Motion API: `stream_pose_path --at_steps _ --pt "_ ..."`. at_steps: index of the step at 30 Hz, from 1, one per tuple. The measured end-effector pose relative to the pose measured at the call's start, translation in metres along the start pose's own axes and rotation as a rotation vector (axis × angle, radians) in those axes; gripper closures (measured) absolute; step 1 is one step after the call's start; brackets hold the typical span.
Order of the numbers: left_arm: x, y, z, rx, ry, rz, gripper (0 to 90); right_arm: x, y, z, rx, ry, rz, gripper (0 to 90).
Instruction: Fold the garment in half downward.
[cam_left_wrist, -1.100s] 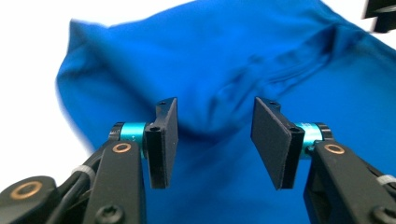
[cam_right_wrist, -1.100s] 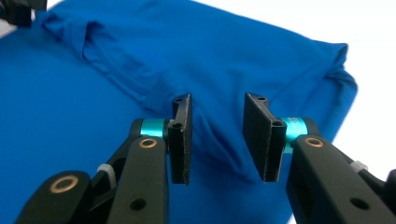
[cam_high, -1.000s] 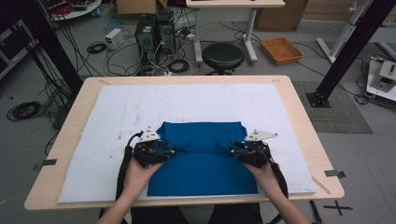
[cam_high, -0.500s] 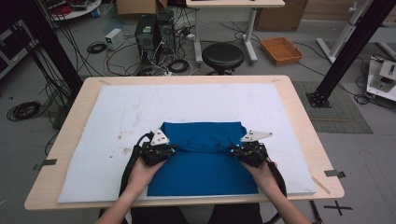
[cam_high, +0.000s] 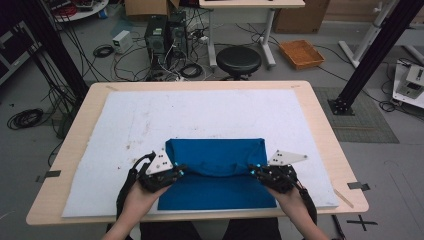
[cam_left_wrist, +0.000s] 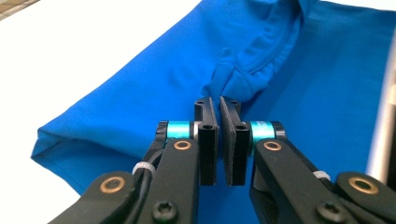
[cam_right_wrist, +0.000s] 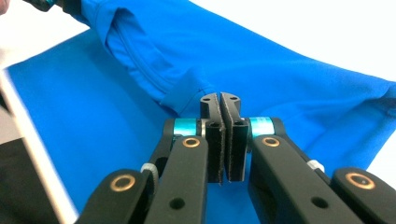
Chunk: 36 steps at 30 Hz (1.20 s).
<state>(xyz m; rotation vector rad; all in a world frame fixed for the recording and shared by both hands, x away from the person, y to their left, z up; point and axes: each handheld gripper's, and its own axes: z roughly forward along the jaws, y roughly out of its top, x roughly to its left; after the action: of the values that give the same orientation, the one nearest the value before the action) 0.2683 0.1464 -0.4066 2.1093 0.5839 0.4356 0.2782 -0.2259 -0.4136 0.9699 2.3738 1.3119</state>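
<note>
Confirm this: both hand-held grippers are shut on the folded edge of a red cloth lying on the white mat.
Wrong colour. The cloth is blue, not red, as the high view shows. The rest holds: the left hand-held gripper and right hand-held gripper are shut on its folded edge, on the white mat.

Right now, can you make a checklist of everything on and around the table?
Surface: wooden table covered by a white mat with small dark marks.
Job's things: blue cloth, partly folded, near the front edge.
Clutter: nothing seen on the mat.
Grippers: left tool and right tool each shut on a pinch of the cloth's folded edge, one at each side.
Cables: a black cable trails from the left tool; more coil on the floor.
Surroundings: black stool, computer towers, orange tray, black frame posts.
</note>
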Motion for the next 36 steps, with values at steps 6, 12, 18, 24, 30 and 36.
stream_pose_path --at_steps 6,12,18,24,30,36 --pt "-0.027 -0.015 -0.018 0.002 -0.046 0.036 85.7 0.022 -0.017 -0.022 -0.007 0.038 -0.025 89.0" --pt "-0.045 -0.03 -0.021 0.042 -0.056 0.082 85.1 0.036 -0.033 -0.03 0.02 0.057 -0.048 88.9" --pt "-0.05 -0.039 -0.024 0.041 -0.093 0.081 73.5 0.042 -0.049 -0.037 0.045 0.098 -0.069 81.0" --pt "-0.05 -0.025 -0.014 -0.004 -0.133 0.057 66.2 0.044 -0.043 -0.038 0.013 0.104 -0.069 72.7" --pt "-0.056 -0.019 0.009 0.064 -0.174 0.082 62.7 0.051 -0.037 -0.016 0.069 0.131 -0.095 69.5" --pt "-0.061 -0.026 0.002 0.044 -0.237 0.147 72.8 0.057 -0.04 -0.016 0.088 0.169 -0.175 82.4"
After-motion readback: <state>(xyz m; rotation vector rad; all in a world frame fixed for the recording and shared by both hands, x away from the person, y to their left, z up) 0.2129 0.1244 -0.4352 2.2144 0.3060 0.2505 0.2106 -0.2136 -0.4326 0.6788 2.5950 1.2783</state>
